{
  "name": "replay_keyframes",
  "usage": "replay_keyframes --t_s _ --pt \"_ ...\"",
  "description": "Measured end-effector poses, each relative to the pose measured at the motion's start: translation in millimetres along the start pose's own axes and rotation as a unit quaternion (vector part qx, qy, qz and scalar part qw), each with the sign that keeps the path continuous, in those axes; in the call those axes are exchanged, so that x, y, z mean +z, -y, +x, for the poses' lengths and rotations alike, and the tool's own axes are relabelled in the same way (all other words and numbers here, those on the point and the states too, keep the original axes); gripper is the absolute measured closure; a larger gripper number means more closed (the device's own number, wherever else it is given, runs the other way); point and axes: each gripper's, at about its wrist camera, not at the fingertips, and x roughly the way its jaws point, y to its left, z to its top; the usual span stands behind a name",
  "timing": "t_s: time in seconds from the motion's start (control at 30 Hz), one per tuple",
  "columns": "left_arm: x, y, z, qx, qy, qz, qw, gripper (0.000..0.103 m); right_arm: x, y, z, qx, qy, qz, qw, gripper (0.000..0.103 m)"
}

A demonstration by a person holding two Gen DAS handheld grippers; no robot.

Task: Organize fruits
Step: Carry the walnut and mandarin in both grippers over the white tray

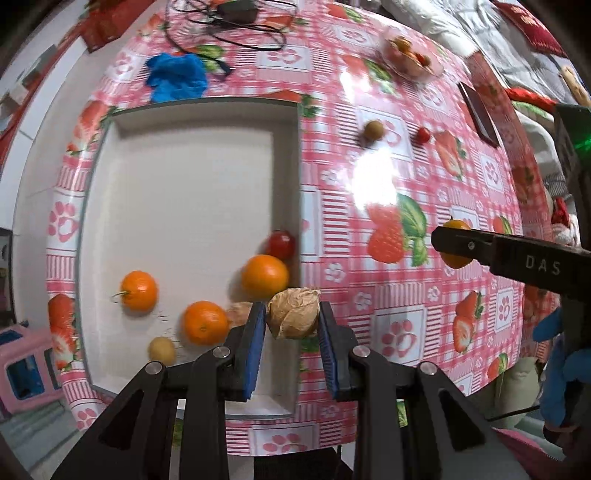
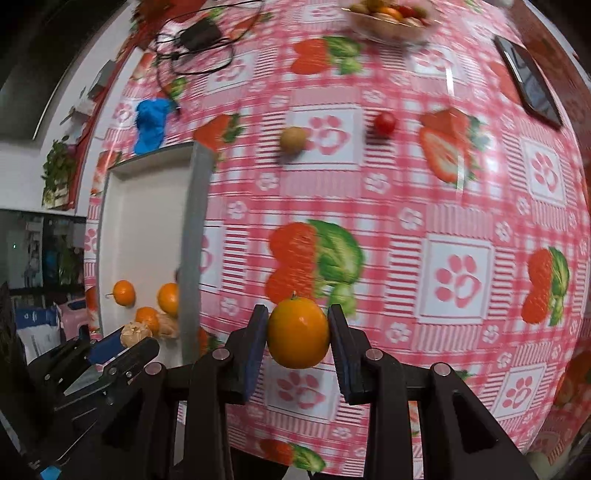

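Fruits ride in both tools: our left tool clenches a husked fruit over the tray edge, right tool grips an orange fruit for tray delivery

Bowl cut by top edge, contents blurred.

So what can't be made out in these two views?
- Clear fruit bowl, right wrist view: cut off by the top edge and blurred; contents uncountable.
- Papery husk in the white tray, left wrist view: half hidden behind the left claw.
- Small red tomato: blurred in the left view, hidden by the tray wall in the right.
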Motion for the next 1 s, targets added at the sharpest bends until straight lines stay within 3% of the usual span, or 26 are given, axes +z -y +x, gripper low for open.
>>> replay_keyframes --t_s 0.5,1.0 --pt "16.0 -59.8 1.2 0.023 0.014 -0.046 0.9986 0.072 22.7 -82.9 19.7 0.007 -0.011 -0.067 0.998 0.068" --pt "16.7 -83.6 17.9 0.023 -0.003 -0.067 0.9975 0.072 31.9 -131.7 51.3 0.004 -0.041 -0.104 0.994 0.068"
